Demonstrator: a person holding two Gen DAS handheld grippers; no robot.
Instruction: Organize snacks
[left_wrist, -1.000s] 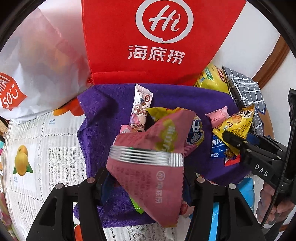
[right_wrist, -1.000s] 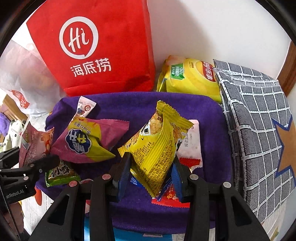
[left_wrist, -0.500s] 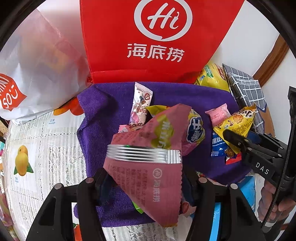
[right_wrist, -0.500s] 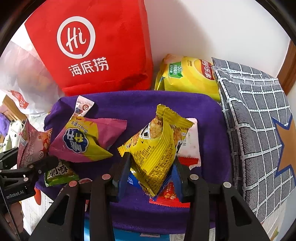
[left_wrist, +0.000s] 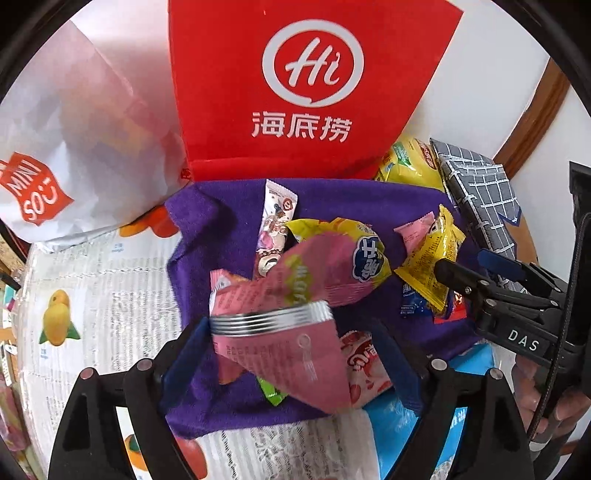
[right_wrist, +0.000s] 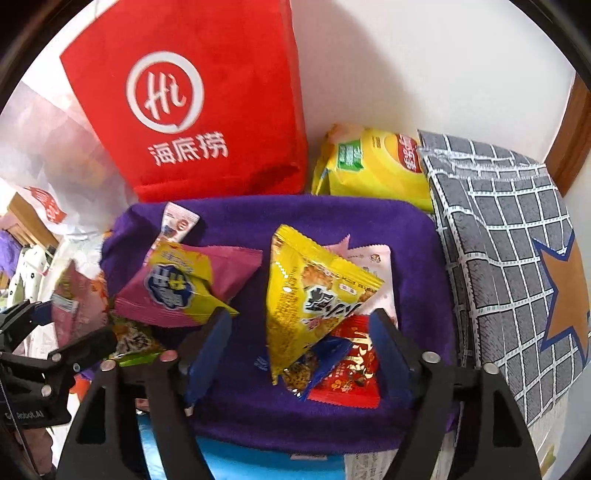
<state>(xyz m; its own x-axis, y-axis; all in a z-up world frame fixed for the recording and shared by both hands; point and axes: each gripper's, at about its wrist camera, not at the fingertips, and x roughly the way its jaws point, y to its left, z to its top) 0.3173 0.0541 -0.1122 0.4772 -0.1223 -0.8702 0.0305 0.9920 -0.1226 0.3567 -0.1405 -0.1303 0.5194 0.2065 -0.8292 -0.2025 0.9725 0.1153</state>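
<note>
A purple cloth (left_wrist: 207, 229) holds a pile of snack packets. In the left wrist view a pink packet with a silver seal (left_wrist: 288, 332) lies tilted between my left gripper's fingers. The jaws of my left gripper (left_wrist: 291, 354) are opening, and the right pad stands well off the packet. In the right wrist view a yellow triangular packet (right_wrist: 306, 295) leans on a red packet (right_wrist: 351, 365) and a blue one. My right gripper (right_wrist: 299, 354) is opening around it, both pads apart from it. A pink-and-yellow packet (right_wrist: 184, 284) lies to the left.
A red bag with a white logo (right_wrist: 203, 110) stands behind the cloth. A yellow chips bag (right_wrist: 373, 166) and a grey grid-patterned bag (right_wrist: 498, 240) are at the right. A white shopping bag (left_wrist: 55, 147) is at the left, on a fruit-printed tablecloth (left_wrist: 92, 295).
Both grippers' jaws have spread apart. The pink packet has slumped over to the left between the left fingers. The yellow packet has dropped free and tipped onto the pile.
</note>
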